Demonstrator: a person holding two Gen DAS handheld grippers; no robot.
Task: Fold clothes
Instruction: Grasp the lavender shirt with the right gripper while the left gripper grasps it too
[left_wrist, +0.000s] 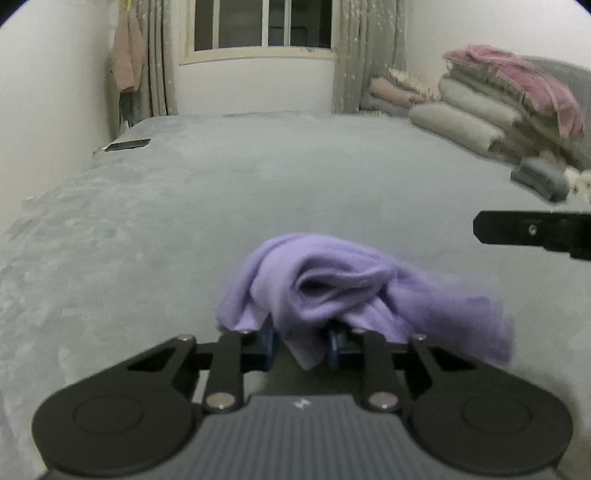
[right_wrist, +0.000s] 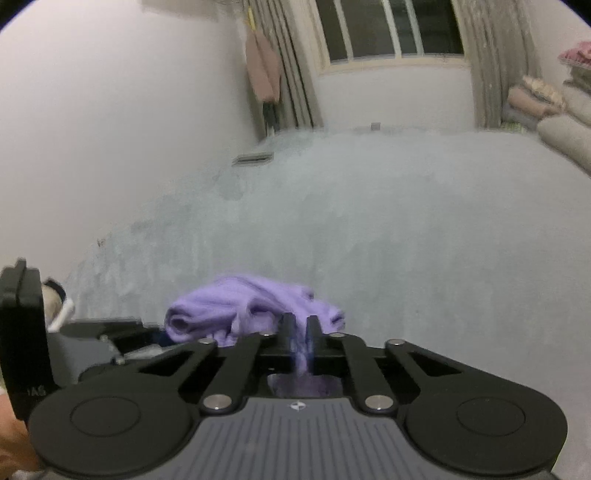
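Observation:
A crumpled lilac garment lies bunched on the grey bed cover, right in front of both grippers. My left gripper is shut on a fold of it, and cloth hangs down between its blue pads. In the right wrist view the same lilac garment sits just ahead, and my right gripper is shut on a thin strip of it that runs down between the fingers. The right gripper's body shows as a black bar at the right edge of the left wrist view. The left gripper's body shows at lower left in the right wrist view.
Folded blankets and pillows are stacked at the far right of the bed, with a small grey folded item in front. A dark flat object lies by the left wall. A pink garment hangs beside the curtains under the window.

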